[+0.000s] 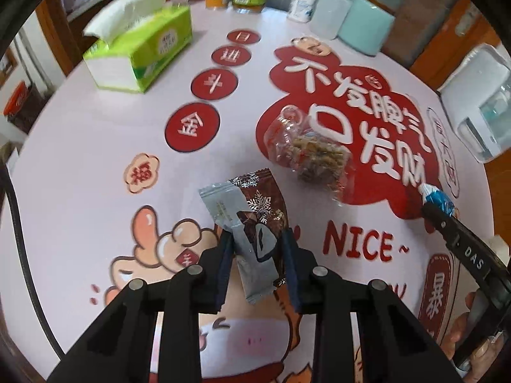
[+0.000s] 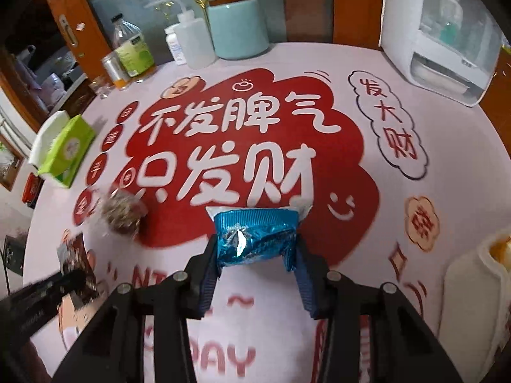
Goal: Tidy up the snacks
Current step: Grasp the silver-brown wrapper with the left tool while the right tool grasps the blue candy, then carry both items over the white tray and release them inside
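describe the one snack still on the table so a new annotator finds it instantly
Start at the big red cloud graphic on the round table. On its left lobe lies a clear crinkly bag of brown snack pieces. It is the only transparent, unheld packet.

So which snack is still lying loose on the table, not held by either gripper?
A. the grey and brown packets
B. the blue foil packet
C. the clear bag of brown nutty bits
C: the clear bag lies alone on the tablecloth, while the left gripper and right gripper each pinch other packets.
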`<state>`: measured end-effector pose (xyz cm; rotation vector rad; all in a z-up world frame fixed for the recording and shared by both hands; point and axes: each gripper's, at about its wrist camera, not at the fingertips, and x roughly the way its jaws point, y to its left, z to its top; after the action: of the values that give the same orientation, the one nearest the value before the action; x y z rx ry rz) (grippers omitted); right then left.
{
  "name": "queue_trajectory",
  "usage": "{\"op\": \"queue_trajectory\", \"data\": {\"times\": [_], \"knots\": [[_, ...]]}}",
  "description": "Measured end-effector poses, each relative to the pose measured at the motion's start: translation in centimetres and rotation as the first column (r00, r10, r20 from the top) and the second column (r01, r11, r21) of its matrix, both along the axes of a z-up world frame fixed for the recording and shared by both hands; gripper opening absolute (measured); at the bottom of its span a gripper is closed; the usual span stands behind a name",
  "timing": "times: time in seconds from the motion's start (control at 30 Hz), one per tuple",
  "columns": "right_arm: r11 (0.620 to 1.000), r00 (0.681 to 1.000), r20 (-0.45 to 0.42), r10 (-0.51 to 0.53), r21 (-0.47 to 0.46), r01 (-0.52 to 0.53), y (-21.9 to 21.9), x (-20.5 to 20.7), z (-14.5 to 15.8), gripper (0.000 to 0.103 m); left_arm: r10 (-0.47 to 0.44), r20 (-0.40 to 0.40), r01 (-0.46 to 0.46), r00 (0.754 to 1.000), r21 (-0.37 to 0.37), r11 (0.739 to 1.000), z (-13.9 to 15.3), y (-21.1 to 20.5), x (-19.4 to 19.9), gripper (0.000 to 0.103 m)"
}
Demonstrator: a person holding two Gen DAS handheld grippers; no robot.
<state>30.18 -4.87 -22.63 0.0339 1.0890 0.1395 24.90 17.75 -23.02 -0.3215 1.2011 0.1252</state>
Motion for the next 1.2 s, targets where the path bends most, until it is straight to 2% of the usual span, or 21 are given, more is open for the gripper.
{"op": "queue_trajectory", "data": {"times": [0.27, 0.43, 0.63, 0.83, 0.97, 1.2], "knots": [[0.995, 0.999, 0.011, 0.041, 0.095, -0.042, -1.6, -7.5, 3.6, 0.044, -0.146, 0.082, 0.143, 0.986, 0.048, 0.989, 5.5, -3.4, -3.7, 0.028], [0.989, 0.999, 0.026, 0.037, 0.146, -0.040, -4.0, -11.9, 6.0, 0.044, -0.286, 0.127, 0.275, 0.950, 0.101, 0.956, 8.7, -8.5, -6.2, 0.028], [0.991, 0.994, 0.110, -0.021, 0.135, 0.006, -9.0, -16.9, 10.1, 0.044, -0.444, 0.185, 0.427, 0.877, 0.125, 0.895, 12.0, -16.3, -8.1, 0.028], [0.989, 0.973, 0.195, -0.120, 0.110, 0.100, -15.5, -21.0, 13.4, 0.044, -0.572, 0.241, 0.553, 0.784, 0.146, 0.820, 15.5, -24.9, -9.6, 0.028], [0.983, 0.958, 0.221, -0.181, 0.084, 0.166, -19.5, -23.5, 14.2, 0.044, -0.643, 0.283, 0.621, 0.712, 0.173, 0.764, 17.6, -30.8, -10.1, 0.028], [0.955, 0.932, 0.211, -0.296, 0.046, 0.293, -25.9, -26.7, 13.5, 0.044, -0.720, 0.323, 0.699, 0.614, 0.202, 0.686, 19.8, -39.5, -10.0, 0.028]]}}
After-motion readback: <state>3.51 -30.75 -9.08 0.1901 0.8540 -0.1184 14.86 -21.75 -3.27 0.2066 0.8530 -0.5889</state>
